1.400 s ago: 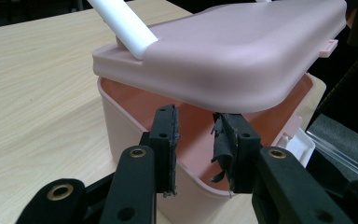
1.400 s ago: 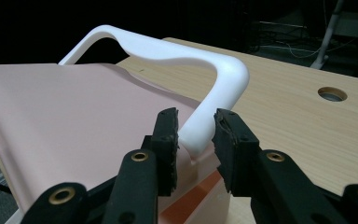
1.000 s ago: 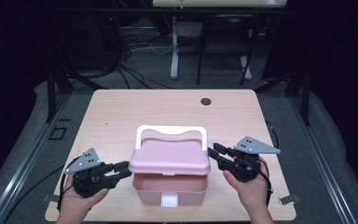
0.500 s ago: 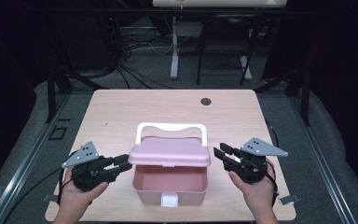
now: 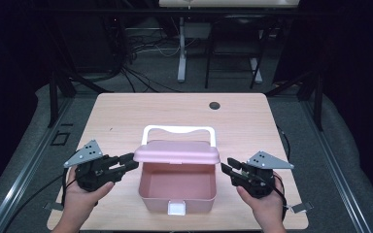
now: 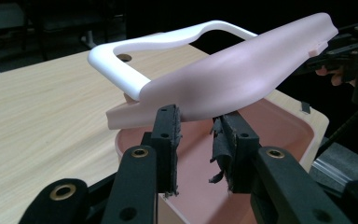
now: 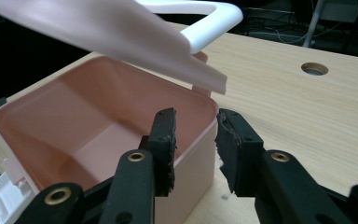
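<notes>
A pink box (image 5: 175, 201) with a white handle (image 5: 177, 130) stands at the table's near middle. Its lid (image 5: 177, 151) is tilted up at the front, and the empty inside shows. My left gripper (image 5: 130, 161) is at the lid's left end; its jaws have just been closing a little. In the left gripper view the lid (image 6: 233, 79) lies over the tips of my left gripper (image 6: 196, 121), with no pad pressing its sides. My right gripper (image 5: 226, 169) sits just right of the box, jaws just opening. In its view my right gripper (image 7: 196, 121) frames the box rim (image 7: 74, 121) without touching.
A white latch (image 5: 176, 208) hangs on the box's front wall. The wooden table (image 5: 126, 116) has a round hole (image 5: 214, 105) at the far right. Dark floor with cables and stand legs lies beyond the far edge.
The lid has gone from closed to tilted well up, so the box's inside shows. The left gripper stayed at the lid's left end; the right gripper drew slightly away from the lid.
</notes>
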A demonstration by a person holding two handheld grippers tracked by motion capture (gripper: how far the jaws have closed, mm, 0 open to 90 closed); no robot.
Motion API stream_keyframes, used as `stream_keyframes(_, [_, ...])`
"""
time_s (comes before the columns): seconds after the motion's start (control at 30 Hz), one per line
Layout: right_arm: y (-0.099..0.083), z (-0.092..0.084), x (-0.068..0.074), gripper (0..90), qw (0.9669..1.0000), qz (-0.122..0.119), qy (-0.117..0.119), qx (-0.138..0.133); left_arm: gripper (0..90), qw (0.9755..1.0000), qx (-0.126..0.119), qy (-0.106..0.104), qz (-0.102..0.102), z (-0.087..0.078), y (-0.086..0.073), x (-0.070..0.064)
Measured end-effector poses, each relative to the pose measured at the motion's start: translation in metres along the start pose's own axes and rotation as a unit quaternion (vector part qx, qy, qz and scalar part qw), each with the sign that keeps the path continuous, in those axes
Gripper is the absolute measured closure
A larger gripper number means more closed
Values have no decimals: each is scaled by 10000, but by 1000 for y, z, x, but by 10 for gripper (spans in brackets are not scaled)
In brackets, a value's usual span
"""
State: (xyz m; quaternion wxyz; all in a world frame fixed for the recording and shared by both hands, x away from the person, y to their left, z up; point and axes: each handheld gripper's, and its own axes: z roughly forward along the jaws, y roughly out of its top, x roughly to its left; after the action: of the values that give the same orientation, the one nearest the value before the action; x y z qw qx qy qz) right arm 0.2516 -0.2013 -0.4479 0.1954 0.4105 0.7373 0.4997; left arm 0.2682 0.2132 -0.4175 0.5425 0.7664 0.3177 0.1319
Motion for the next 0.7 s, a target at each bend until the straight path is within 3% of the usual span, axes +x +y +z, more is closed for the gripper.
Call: stream_keyframes(0.7, [-10,16,11,654,9995,-116,171,218,757,9998,-176,72,-113,5,10,9])
